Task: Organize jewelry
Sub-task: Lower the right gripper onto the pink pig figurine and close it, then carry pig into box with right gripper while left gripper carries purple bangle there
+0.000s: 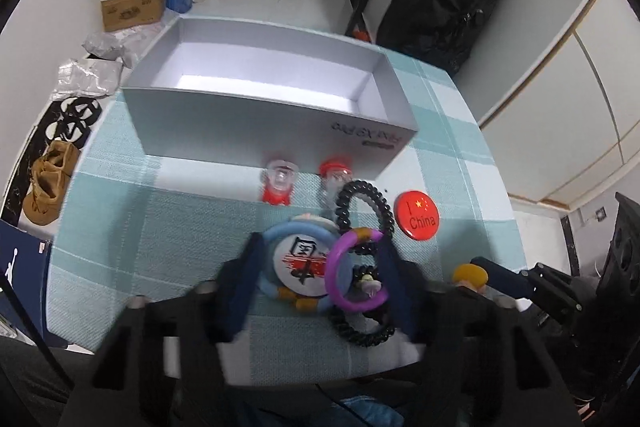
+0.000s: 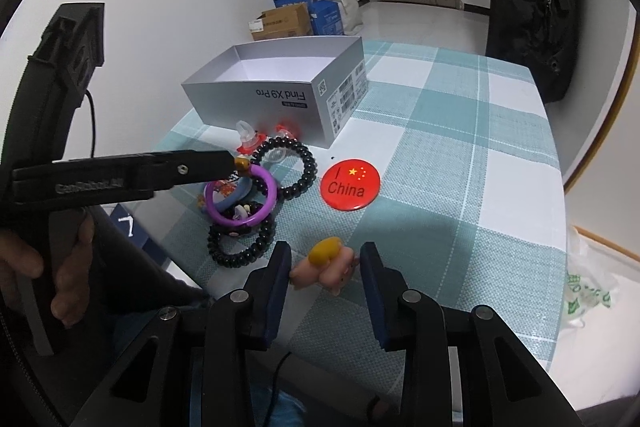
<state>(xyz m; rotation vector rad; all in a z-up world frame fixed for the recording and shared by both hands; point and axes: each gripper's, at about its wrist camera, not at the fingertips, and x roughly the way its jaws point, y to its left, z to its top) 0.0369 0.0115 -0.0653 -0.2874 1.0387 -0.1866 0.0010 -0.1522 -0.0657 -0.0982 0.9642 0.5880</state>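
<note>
My left gripper (image 1: 320, 255) is shut across a blue bracelet (image 1: 276, 231) and a tilted purple bracelet (image 1: 340, 291), its pads touching their outer rims. A white badge (image 1: 304, 263) lies inside the blue ring. Black coil hair ties (image 1: 362, 203) sit above and below this cluster. From the right wrist view the left gripper's (image 2: 228, 161) tip reaches the purple bracelet's (image 2: 240, 199) orange bead. My right gripper (image 2: 325, 259) is shut on a pink pig figure (image 2: 328, 273) with a yellow cap. The open grey box (image 2: 256, 95) stands behind, with nothing inside.
A red "I China" badge (image 2: 350, 185) lies right of the cluster. Two red-and-clear clips (image 1: 278, 183) rest against the box wall (image 1: 272, 131). The checked tablecloth (image 2: 460, 147) stretches right. Cardboard boxes (image 1: 132, 3), shoes and a black backpack (image 1: 448, 7) stand on the floor beyond.
</note>
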